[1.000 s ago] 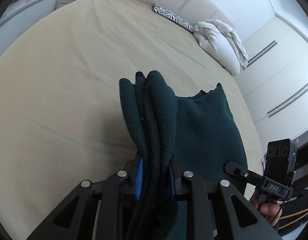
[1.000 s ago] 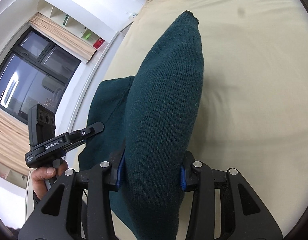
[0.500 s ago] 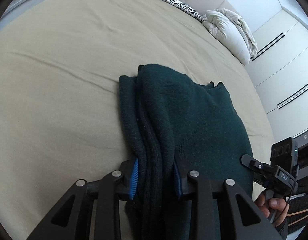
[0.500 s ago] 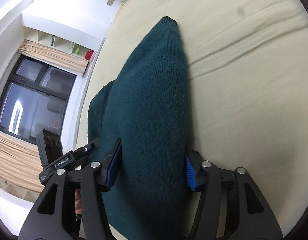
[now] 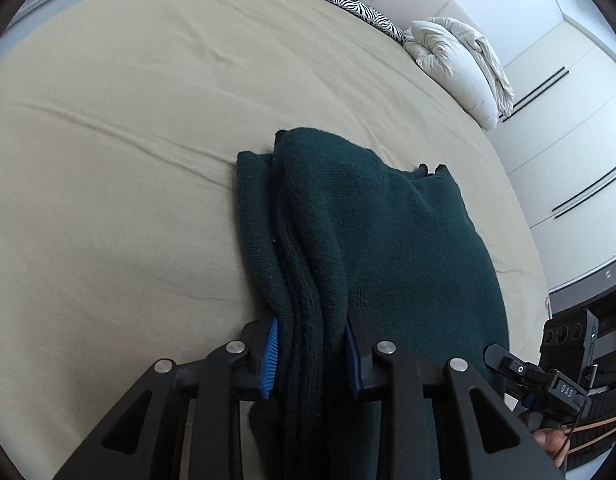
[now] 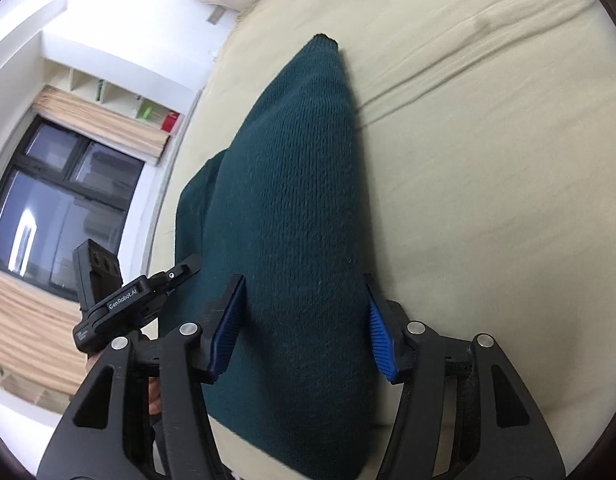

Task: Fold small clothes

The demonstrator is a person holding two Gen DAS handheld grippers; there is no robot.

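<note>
Left wrist view has the left gripper (image 5: 310, 354) pinching a thick stack of layers of the dark green knit (image 5: 392, 248), which lies on the bed (image 5: 127, 140), long axis straight ahead. Right gripper (image 6: 301, 328) straddles the other edge, jaws just opened, blue pads look slack, so both hands sit equally near

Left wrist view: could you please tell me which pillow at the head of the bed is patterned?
The black-and-white zebra-striped cushion; the pillow beside it is plain white and rumpled.
</note>
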